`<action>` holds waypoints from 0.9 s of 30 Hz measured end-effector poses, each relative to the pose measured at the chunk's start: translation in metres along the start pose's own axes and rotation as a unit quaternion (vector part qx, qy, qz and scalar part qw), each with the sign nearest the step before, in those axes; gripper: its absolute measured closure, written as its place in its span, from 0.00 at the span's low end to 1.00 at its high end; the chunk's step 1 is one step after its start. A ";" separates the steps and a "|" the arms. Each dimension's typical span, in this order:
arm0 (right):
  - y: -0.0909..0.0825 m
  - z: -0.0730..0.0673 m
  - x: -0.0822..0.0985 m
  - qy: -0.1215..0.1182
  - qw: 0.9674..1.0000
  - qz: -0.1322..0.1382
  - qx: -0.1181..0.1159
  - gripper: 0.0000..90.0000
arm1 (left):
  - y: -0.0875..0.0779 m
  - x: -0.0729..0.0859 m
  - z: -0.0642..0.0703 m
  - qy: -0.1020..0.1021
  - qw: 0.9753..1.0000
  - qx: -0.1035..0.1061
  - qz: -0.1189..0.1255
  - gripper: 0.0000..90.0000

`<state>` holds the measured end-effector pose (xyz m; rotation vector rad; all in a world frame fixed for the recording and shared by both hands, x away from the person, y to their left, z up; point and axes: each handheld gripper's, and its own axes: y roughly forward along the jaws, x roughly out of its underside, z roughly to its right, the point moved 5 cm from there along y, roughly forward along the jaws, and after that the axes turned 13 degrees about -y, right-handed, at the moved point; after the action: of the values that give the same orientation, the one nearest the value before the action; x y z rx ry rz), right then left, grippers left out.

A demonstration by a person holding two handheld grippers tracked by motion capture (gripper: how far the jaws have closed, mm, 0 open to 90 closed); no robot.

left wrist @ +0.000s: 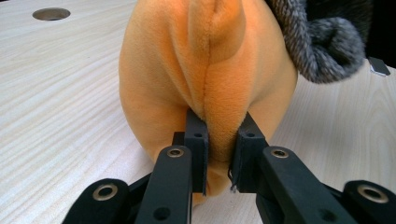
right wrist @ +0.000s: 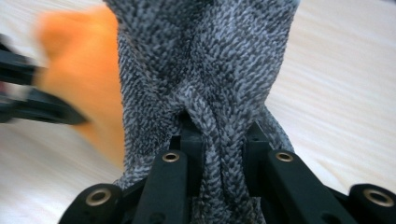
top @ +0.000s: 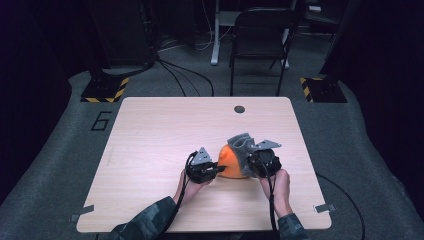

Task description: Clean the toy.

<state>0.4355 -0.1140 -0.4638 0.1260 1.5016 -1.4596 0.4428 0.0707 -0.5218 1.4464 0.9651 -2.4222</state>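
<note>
Seen from the high view, an orange plush toy (top: 231,162) lies on the pale worktop (top: 165,135), between the left tool (top: 216,170) and the right tool (top: 248,161), with a grey knitted sock (top: 241,145) draped over its right end. Along the left gripper view, the left tool (left wrist: 219,147) pinches a fold of the orange plush toy (left wrist: 205,79). Along the right gripper view, the right tool (right wrist: 223,149) is clamped on bunched fabric of the grey knitted sock (right wrist: 205,65).
</note>
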 end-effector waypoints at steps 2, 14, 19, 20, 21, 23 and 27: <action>0.004 0.007 0.008 0.016 1.000 -0.009 -0.003 0.85 | 0.001 0.000 0.000 0.006 1.000 0.001 0.001 0.88; 0.035 0.029 0.040 0.028 0.996 -0.083 0.019 0.85 | 0.002 -0.001 -0.001 0.013 1.000 0.012 0.007 0.88; 0.038 0.036 0.045 0.034 0.995 -0.096 0.022 0.85 | 0.000 -0.002 -0.001 0.011 1.000 0.018 0.005 0.88; 0.032 0.036 0.041 0.038 0.995 -0.090 0.027 0.85 | 0.001 -0.001 -0.001 0.006 1.000 0.016 0.008 0.88; 0.022 0.038 0.032 0.030 0.997 -0.066 0.032 0.85 | 0.000 -0.002 -0.002 0.004 1.000 0.016 0.009 0.87; 0.002 0.035 0.017 0.029 0.998 -0.032 0.034 0.85 | 0.000 -0.001 -0.002 0.002 1.000 0.020 0.006 0.87; -0.037 0.010 -0.021 0.004 0.998 0.062 0.004 0.85 | 0.001 -0.003 0.000 0.016 1.000 0.014 0.008 0.87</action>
<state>0.4272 -0.1201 -0.4215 0.2263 1.4672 -1.3670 0.4446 0.0693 -0.5201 1.4997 0.9244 -2.4182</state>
